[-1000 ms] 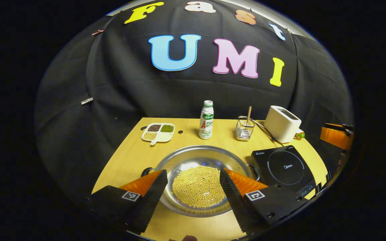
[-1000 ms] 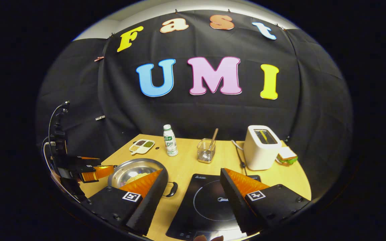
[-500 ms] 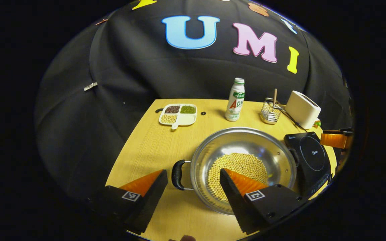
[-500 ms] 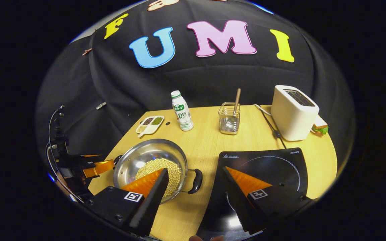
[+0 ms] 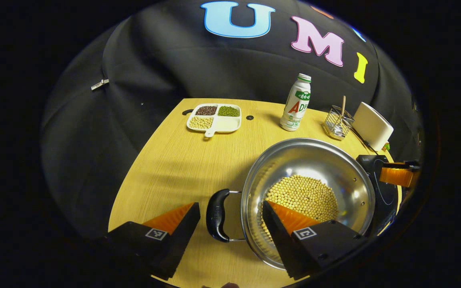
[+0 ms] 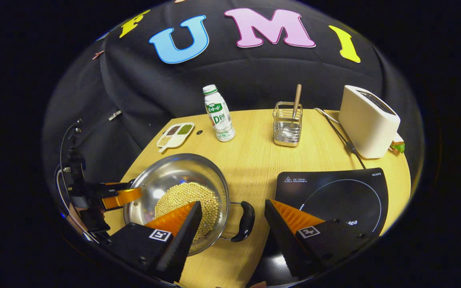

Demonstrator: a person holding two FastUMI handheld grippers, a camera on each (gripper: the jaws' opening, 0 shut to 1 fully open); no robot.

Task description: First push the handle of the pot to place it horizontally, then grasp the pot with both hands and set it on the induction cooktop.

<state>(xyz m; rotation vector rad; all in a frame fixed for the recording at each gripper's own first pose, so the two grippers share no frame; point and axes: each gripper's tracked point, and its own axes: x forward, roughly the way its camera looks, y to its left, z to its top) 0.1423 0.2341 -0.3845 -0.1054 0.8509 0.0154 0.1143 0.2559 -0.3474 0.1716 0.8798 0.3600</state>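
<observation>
A wide steel pot (image 5: 306,160) holding yellow beans (image 5: 302,196) stands on the wooden table, with a black loop handle on each side. In the left gripper view the pot's left handle (image 5: 217,215) lies between the spread fingers of my left gripper (image 5: 230,226), which is open and not pressing on it. In the right gripper view the right handle (image 6: 246,221) of the pot (image 6: 174,176) sits between the open fingers of my right gripper (image 6: 232,226). The black induction cooktop (image 6: 334,192) lies just right of the pot. The left gripper (image 6: 114,197) also appears at the pot's far rim.
At the back of the table (image 5: 182,168) stand a divided dish of beans (image 5: 214,118), a white drink bottle (image 6: 218,114), a wire caddy with a wooden utensil (image 6: 287,124) and a white toaster (image 6: 368,122) with its cable. A sandwich (image 6: 397,146) lies behind the toaster.
Both grippers have come down and closer to the pot. Each now has a pot handle between its open fingers; a second ago they hung farther back over the pot and the cooktop.
</observation>
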